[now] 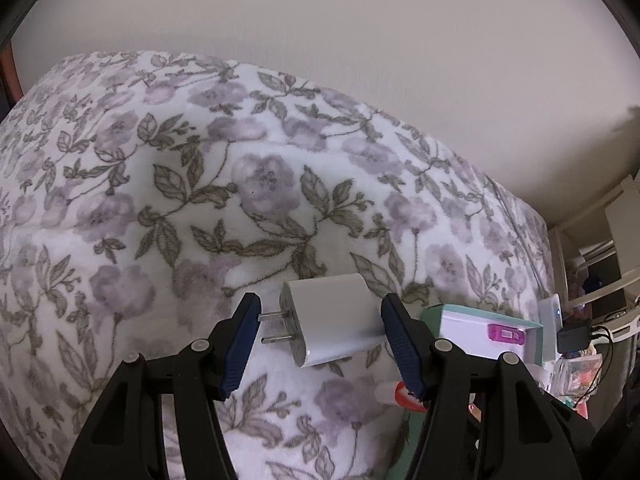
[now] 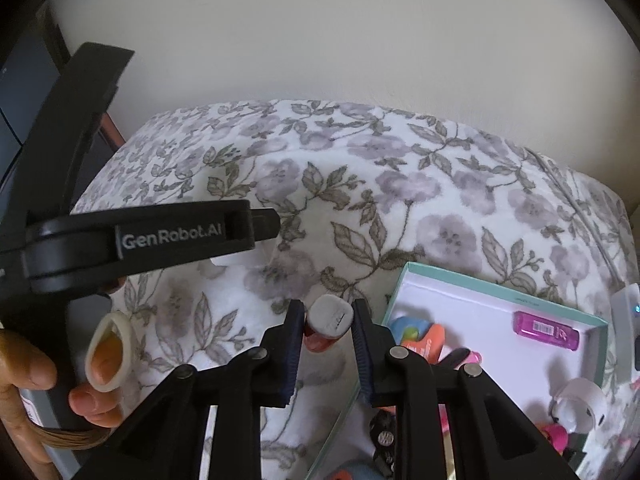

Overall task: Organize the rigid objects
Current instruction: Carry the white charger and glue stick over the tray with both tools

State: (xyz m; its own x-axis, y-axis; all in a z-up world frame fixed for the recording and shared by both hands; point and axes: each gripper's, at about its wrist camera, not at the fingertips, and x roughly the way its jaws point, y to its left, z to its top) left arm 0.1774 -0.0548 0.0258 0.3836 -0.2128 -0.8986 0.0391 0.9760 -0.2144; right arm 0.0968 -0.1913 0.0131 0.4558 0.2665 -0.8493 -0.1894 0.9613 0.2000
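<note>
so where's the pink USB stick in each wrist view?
Left wrist: pink USB stick at right edge, low, lying in the teal-rimmed box, just right of the left tool.
Right wrist: same stick right of centre, against the box's far wall, right of the right tool.
Shared landmark: the floral blanket under the box in both.

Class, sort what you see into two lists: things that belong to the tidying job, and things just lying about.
Job in hand:
- white charger in left gripper
- small capped bottle in right gripper
- teal box
- pink USB stick

Lying about:
- floral blanket
- shelf clutter
</note>
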